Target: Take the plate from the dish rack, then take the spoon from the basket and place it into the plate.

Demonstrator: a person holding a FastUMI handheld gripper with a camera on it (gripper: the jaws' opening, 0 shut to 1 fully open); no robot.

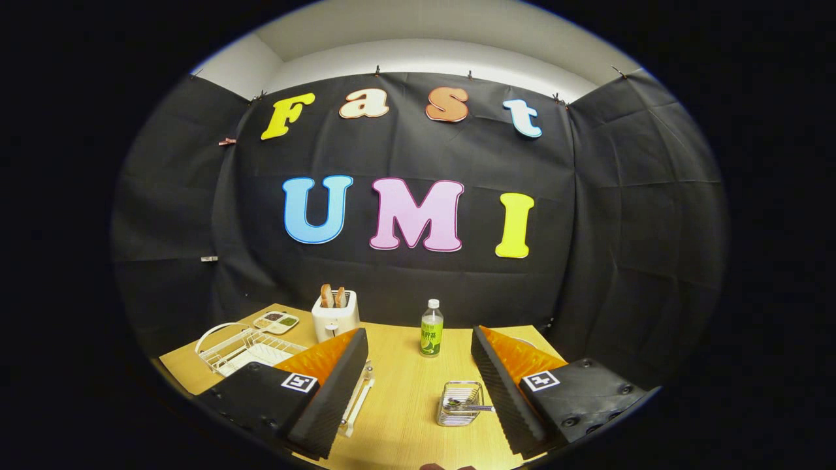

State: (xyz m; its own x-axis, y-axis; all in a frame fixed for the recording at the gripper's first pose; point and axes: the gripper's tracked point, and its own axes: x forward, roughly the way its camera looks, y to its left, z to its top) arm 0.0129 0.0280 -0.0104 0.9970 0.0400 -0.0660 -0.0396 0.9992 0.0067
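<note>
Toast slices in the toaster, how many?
2, side by side, upright in the toaster at the table's far side, beyond the open jaws of the gripper. More could sit hidden lower inside.

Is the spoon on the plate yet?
Not yet. Nothing looks done. The open claw holds nothing, above the wooden table. The metal spoon lies in the small wire basket between its fingers. The white wire dish rack sits beyond its left finger.
</note>
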